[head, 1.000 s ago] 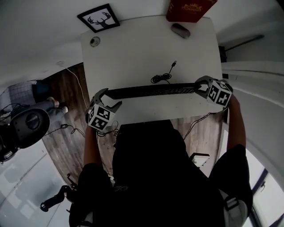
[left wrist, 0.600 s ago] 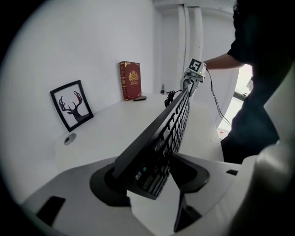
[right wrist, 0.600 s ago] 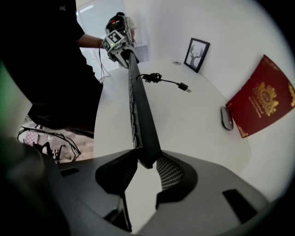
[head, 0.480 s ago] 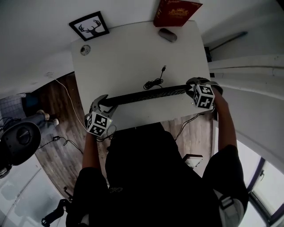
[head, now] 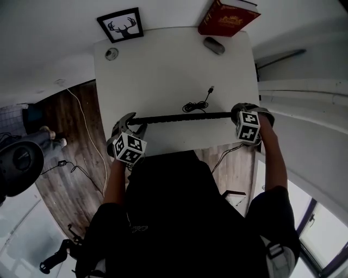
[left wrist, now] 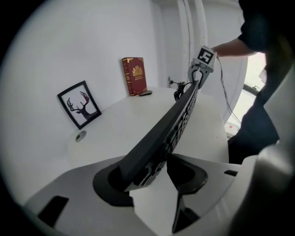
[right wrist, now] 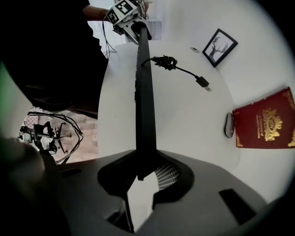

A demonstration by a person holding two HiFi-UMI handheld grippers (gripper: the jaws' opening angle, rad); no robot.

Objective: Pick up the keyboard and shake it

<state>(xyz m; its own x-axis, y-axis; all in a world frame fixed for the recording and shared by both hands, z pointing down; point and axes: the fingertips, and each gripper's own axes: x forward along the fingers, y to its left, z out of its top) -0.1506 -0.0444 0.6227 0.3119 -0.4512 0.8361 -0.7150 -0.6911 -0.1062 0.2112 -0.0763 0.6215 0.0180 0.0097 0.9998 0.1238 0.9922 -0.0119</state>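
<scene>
both arms reach forward and spread wide, the left forearm (head: 113, 182) and right forearm (head: 276, 163) bare. the left tongs (head: 132, 122) and right tongs (head: 239, 112) point inward toward each other, each with jaws closing on one end of the keyboard (head: 179, 116), pads pressing it.

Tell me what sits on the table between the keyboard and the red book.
Head view: a coiled cable lies just past the keyboard, a mouse sits by the red book; the table between them is bare.
</scene>
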